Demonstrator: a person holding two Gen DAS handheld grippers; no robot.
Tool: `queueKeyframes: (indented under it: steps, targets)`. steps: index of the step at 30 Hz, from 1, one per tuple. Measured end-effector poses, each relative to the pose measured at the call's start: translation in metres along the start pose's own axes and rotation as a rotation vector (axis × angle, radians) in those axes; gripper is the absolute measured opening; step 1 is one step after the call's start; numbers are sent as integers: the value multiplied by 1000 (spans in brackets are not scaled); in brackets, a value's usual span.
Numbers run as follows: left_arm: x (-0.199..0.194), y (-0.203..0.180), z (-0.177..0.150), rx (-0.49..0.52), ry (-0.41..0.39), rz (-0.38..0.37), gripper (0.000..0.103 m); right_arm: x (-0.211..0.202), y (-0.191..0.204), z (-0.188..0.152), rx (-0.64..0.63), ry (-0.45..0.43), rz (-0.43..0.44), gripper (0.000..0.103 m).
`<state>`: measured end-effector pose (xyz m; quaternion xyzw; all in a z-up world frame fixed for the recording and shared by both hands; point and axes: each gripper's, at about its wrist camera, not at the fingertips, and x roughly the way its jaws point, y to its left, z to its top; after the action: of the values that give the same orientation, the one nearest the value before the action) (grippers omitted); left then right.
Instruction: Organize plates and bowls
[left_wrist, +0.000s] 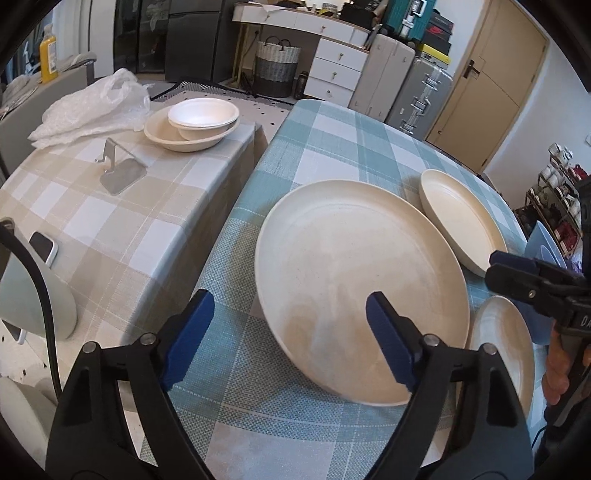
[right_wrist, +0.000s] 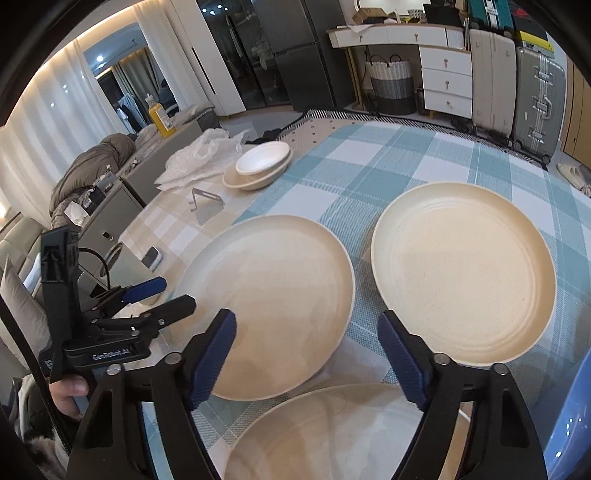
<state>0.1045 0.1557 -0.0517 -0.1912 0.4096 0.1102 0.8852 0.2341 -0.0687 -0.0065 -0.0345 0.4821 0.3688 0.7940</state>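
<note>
Three cream plates are laid on the table, which is covered by a blue checked cloth (right_wrist: 388, 162). The left plate (right_wrist: 273, 306) is round, matt and faintly speckled, with a low raised rim; it lies near the cloth's left edge. The far plate (right_wrist: 461, 273) is of the same make, with faint rings inside, and lies just beside it, toward the right edge. The near plate (right_wrist: 332, 432) lies at the near edge, and its rim is seen close against the left plate's.

On the neighbouring beige checked cloth (left_wrist: 110, 221), at its far edge, a cream bowl (left_wrist: 184, 138) is seen, and a white bowl (left_wrist: 203, 116) is nested in it. Nothing else is seen in either bowl. A crumpled plastic bag (left_wrist: 92, 107) lies just beside them, and a metal stand (left_wrist: 118, 173) sits nearer.

The left gripper (left_wrist: 291, 336) is held over the near-left rim of the left plate; its jaws are released, one pad outside the rim and one above the plate's face, neither pressing. The right gripper (right_wrist: 306, 358) is likewise released, held above the gap where the three plates meet, with nothing grasped.
</note>
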Motion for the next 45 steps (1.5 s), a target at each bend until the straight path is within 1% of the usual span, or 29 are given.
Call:
queueKeyframes:
  steps: [3,6,13,16,19,22,29,31,35,37,38,40,42,45]
  targets:
    - [3,1,-2,-7,12,-11,79,9,-2,-1,13,20,15,74]
    - [6,0,-3,-2,19,4,76,12,-1,-1,7,30,11,73]
    - [12,1,-6,-4,41,7,67,24,1,-1,9,61,7,69]
    - [13,1,-7,-6,45,4,63,27,1,-1,9,64,5,69]
    - [14,1,-7,-2,44,23,61,30,2,-1,9,66,2,69]
    - [16,0,-7,8,48,28,59,33,1,0,7,73,-7,66]
    - [16,2,-6,6,55,22,51,37,0,1,4,75,-26,63]
    - [15,2,-7,6,55,20,48,39,0,1,-2,80,-33,61]
    - [15,2,-7,14,54,28,39,46,2,0,-15,96,-50,50]
    - [15,2,-7,16,54,29,32,48,4,-1,-20,95,-54,46]
    - [15,2,-7,17,54,31,31,48,5,-1,-23,90,-65,44]
    - [15,1,-8,19,56,26,22,47,5,-2,-27,80,-78,42]
    - [16,1,-9,21,57,18,19,46,5,-3,-27,74,-88,37]
    - [16,-2,-9,35,54,34,18,45,5,-3,-31,69,-104,30]
